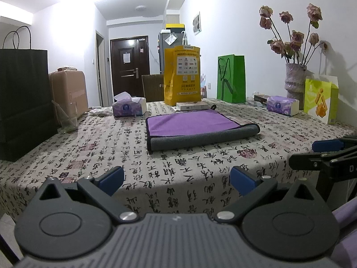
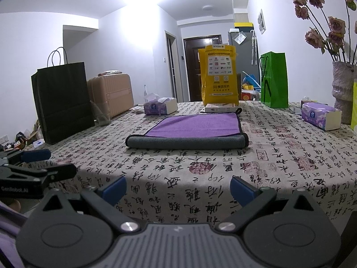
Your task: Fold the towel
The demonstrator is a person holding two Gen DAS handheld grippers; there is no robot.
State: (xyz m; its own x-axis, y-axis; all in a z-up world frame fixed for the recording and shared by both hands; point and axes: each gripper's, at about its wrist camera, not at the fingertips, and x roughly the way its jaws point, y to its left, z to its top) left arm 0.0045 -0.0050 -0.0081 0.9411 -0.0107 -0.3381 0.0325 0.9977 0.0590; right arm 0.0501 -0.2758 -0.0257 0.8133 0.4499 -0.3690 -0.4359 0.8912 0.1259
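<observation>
Purple towel (image 1: 196, 126) folded, one; two tissue packs; both grippers' fingers wide, empty.

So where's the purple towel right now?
The purple towel lies flat mid-table on the patterned tablecloth, ahead of both open grippers, just in front of the yellow bag, its grey near edge facing the cameras.

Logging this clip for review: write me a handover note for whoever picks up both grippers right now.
Left gripper: open, holds nothing, short of the table's near edge.
Right gripper: open, holds nothing, beside the left one.
Towel: mid-table on the tablecloth, purple face up, near edge turned over showing a grey band.
Done: that near fold, it seems.
Left: probably further folds; neither gripper touches the towel.
</observation>
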